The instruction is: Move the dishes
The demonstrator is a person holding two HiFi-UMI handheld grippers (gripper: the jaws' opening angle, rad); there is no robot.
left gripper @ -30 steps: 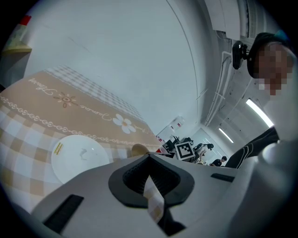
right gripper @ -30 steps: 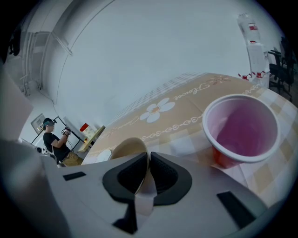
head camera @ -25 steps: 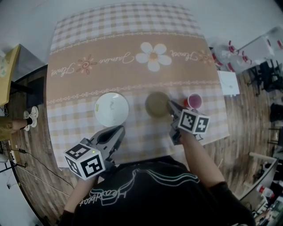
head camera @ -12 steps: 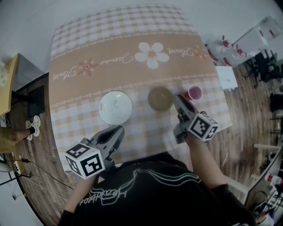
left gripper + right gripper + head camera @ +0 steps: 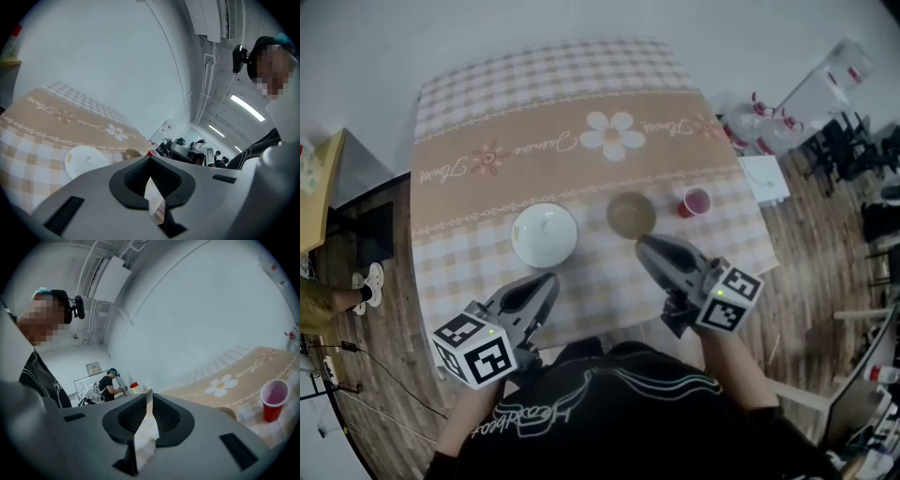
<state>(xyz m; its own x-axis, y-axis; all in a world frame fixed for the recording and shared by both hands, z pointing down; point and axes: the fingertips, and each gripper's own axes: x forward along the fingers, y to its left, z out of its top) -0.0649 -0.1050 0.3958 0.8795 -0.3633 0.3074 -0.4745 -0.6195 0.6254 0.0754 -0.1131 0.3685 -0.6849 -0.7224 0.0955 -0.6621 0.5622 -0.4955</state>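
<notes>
Three dishes stand in a row on the checked tablecloth (image 5: pixel 487 272): a white bowl (image 5: pixel 544 234), an olive-brown bowl (image 5: pixel 631 214) and a red cup (image 5: pixel 695 202). My left gripper (image 5: pixel 546 279) hovers just in front of the white bowl (image 5: pixel 84 160), shut and holding nothing. My right gripper (image 5: pixel 645 242) is raised in front of the brown bowl and apart from it. Its jaws have just been closing; they stand together with nothing between them. In the right gripper view the red cup (image 5: pixel 273 399) shows at the right, and the brown bowl's rim (image 5: pixel 228 411) peeks over the jaws.
The table's near edge (image 5: pixel 609 323) runs right under both grippers. A flower print (image 5: pixel 615 133) marks the cloth's far half. White boxes and chairs (image 5: pixel 825 112) crowd the wooden floor at the right. A yellow cabinet (image 5: pixel 319 178) and shoes (image 5: pixel 358 279) are at the left.
My right gripper has let go of the brown bowl's rim and pulled back toward me and upward. The left gripper rose slightly. The dishes have stayed where they were.
</notes>
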